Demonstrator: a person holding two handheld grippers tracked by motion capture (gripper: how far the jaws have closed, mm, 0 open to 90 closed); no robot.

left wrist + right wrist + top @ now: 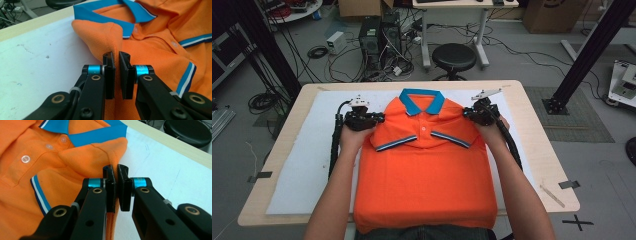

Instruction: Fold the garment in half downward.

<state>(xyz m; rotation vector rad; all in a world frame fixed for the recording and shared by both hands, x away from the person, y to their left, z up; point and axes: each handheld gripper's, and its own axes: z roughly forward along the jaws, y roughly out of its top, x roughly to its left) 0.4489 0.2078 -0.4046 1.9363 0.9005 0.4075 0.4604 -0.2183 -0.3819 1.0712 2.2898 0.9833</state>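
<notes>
one orange polo shirt (424, 170), sleeves folded across its chest.

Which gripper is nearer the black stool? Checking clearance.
Right. The right gripper grips the orange polo shirt almost straight below the black stool in the high view; the left gripper sits farther left.

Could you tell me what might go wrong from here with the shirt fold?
1. Each gripper, left and right, pinches only a thin ridge of the shirt at a shoulder edge; the fabric could slip out.
2. The sleeves lie folded loosely across the chest and may flop open.
3. The hem hangs over the table edge and could drag.
</notes>
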